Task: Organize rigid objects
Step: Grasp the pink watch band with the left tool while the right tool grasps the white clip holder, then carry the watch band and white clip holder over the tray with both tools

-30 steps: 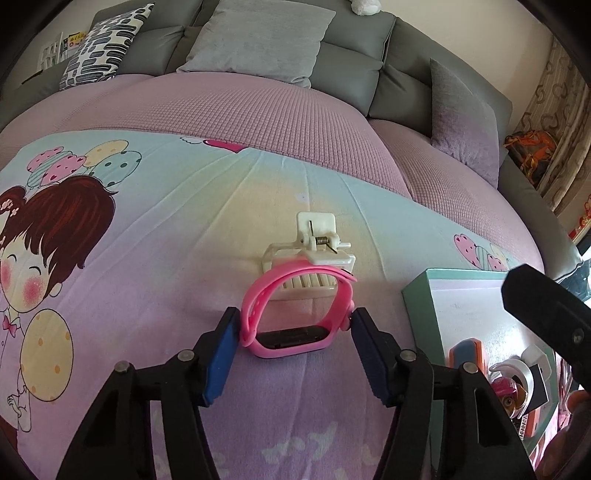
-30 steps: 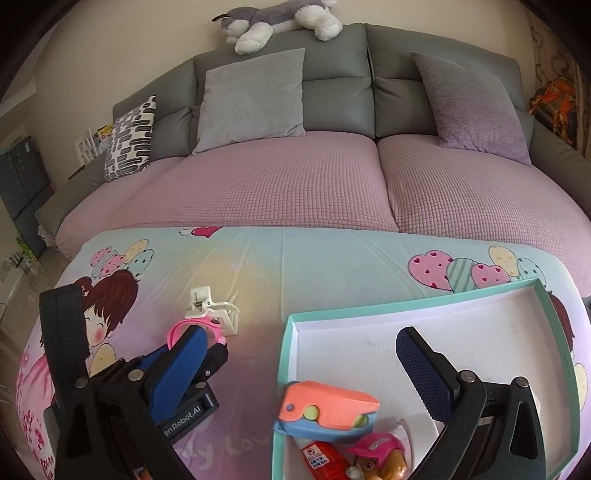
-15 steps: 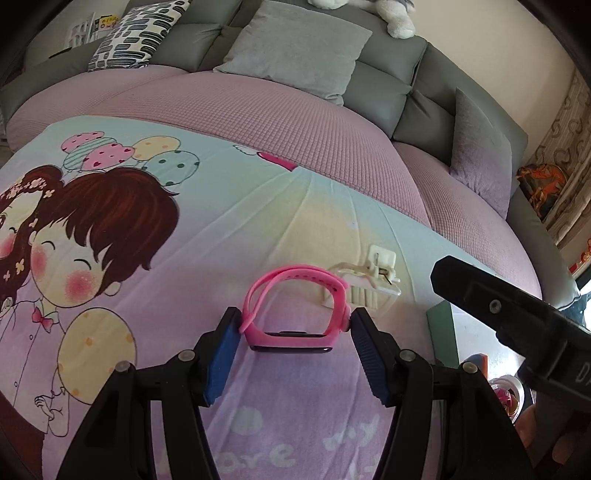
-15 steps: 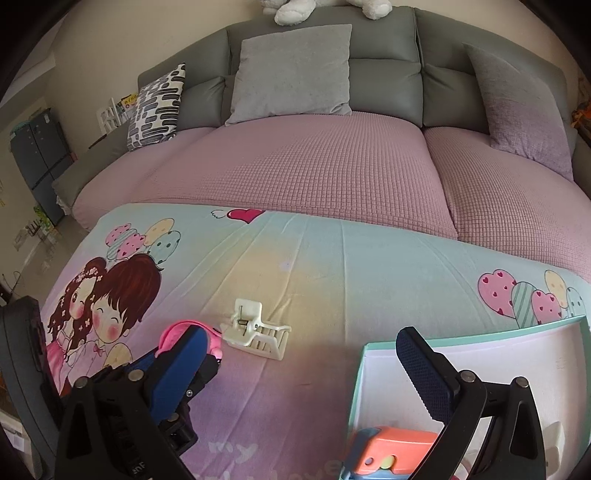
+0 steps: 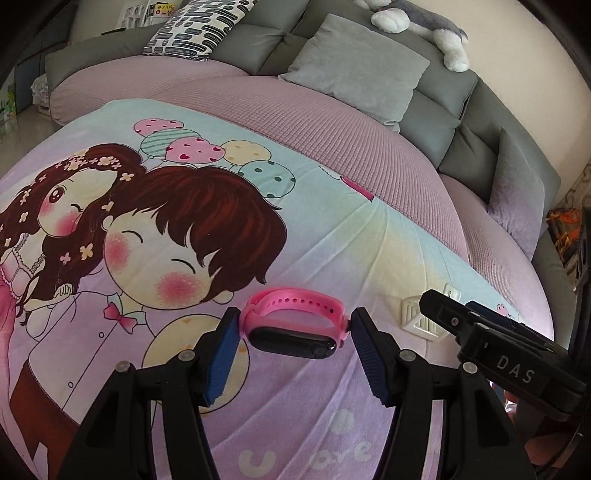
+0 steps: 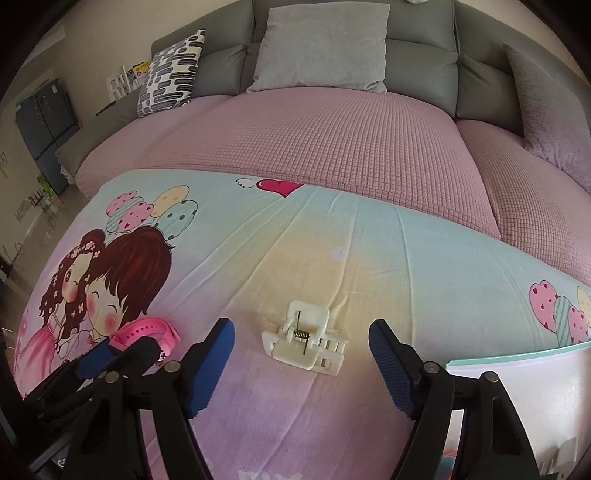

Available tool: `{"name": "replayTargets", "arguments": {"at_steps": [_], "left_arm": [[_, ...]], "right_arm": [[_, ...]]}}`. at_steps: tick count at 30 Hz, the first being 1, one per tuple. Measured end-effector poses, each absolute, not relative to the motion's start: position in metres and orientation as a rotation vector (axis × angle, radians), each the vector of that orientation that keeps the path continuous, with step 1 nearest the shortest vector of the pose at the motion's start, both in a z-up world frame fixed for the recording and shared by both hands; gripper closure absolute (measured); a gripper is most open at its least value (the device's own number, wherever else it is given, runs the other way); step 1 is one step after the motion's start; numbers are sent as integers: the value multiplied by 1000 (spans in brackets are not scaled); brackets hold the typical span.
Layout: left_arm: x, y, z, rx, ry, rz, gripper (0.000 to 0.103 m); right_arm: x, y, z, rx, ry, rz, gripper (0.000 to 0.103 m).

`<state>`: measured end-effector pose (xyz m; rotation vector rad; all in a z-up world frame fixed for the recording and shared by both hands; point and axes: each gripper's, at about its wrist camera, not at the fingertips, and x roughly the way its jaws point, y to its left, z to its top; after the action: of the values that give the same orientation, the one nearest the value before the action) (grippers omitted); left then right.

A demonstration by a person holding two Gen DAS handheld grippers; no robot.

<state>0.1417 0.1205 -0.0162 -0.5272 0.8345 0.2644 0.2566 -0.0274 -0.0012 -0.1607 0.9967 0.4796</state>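
Observation:
A pink wristband watch (image 5: pixel 295 325) with a black face is held between the blue pads of my left gripper (image 5: pixel 293 338), lifted a little above the cartoon blanket. It also shows at the left of the right wrist view (image 6: pixel 146 334). A cream plastic hair claw clip (image 6: pixel 306 341) lies on the blanket just ahead of my right gripper (image 6: pixel 301 352), which is open and empty with the clip between and beyond its fingertips. The clip also shows in the left wrist view (image 5: pixel 424 314), partly hidden by the right gripper's body.
The corner of a mint-rimmed white box (image 6: pixel 517 358) sits at the lower right. The blanket (image 6: pixel 332 240) covers a table in front of a pink-covered grey sofa (image 6: pixel 332 147) with cushions. A plush toy (image 5: pixel 424 26) lies on the sofa back.
My left gripper has carried the watch left, away from the clip and the box. My right gripper has swung left from over the box and now faces the clip.

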Motion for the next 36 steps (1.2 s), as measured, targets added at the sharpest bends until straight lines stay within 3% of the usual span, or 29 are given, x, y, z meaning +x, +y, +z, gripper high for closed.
{"name": "replayTargets", "arguments": {"at_steps": [5, 20, 36], "left_arm": [[139, 128, -17, -549, 830, 269, 41], [132, 124, 0, -524, 802, 269, 41], [134, 49, 58, -361, 718, 109, 41]], "right_arm": [[259, -21, -9, -178, 1014, 464, 47], [236, -48, 23, -131, 928, 423, 47], [171, -153, 66, -49, 802, 203, 47]]}}
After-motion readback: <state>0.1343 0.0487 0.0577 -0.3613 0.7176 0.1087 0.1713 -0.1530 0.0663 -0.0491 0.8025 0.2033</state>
